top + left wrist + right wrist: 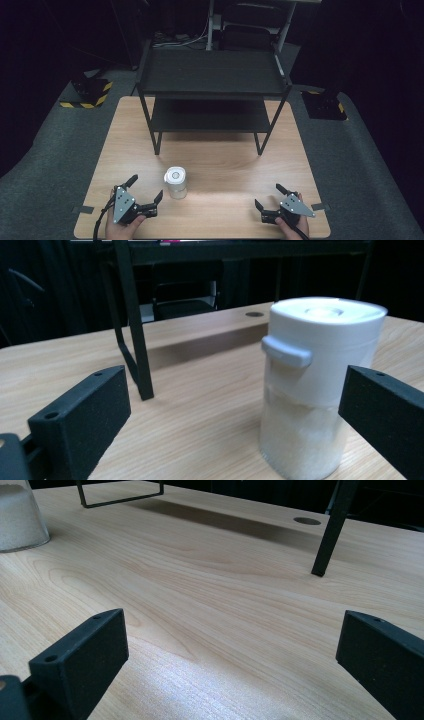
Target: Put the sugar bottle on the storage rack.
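Since both grippers sit spread & empty, your left gripper [146, 192] is nearer the upright white-lidded clear jar [175, 183], just fwd-right of it.

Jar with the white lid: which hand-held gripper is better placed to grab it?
Left. The left hand-held gripper sits open right beside the jar, which stands just ahead between its jaws. The right hand-held gripper is open too, but farther off across bare table.

light wooden table [210, 160] on grey carpet floor [45, 150]. black 2-tier metal shelf [212, 75] along the table's far edge. yellow-black striped blocks [90, 92] beyond both far corners. dark, unlit room behind.
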A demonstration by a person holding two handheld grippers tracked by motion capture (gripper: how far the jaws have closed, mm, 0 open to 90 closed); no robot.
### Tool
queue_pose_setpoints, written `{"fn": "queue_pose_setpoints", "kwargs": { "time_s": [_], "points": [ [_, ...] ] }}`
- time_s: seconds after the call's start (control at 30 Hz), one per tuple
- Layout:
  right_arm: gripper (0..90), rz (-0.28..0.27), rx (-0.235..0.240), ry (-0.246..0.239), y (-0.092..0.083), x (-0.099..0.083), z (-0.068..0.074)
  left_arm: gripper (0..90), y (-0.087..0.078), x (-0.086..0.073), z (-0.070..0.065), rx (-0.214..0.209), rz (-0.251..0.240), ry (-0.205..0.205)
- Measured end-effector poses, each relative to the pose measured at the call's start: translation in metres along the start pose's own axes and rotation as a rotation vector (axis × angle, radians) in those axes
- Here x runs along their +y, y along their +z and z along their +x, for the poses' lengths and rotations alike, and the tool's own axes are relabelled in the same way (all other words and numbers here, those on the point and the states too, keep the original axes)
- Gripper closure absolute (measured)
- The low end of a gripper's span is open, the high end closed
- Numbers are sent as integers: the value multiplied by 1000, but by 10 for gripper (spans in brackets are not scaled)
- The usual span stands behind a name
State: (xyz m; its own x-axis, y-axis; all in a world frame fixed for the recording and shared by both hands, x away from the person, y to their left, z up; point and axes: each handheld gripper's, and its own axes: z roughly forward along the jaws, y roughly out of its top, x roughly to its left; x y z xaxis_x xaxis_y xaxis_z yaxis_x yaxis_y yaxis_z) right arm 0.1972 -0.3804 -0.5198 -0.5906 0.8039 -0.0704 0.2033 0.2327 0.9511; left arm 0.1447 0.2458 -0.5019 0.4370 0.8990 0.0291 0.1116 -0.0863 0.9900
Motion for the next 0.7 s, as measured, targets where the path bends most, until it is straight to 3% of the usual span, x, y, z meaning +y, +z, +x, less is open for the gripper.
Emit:
{"fn": "queue_pose_setpoints", "kwargs": {
  "time_s": [0.17, 0.7],
  "points": [
    [2, -1, 0, 0, 0, 0, 0, 5, 1, 0, -6, -1, -11, -8],
    [1, -7, -1, -2, -1, -1, 0, 4, 27, -13, -54, 13, 30, -4]
  ]
}}
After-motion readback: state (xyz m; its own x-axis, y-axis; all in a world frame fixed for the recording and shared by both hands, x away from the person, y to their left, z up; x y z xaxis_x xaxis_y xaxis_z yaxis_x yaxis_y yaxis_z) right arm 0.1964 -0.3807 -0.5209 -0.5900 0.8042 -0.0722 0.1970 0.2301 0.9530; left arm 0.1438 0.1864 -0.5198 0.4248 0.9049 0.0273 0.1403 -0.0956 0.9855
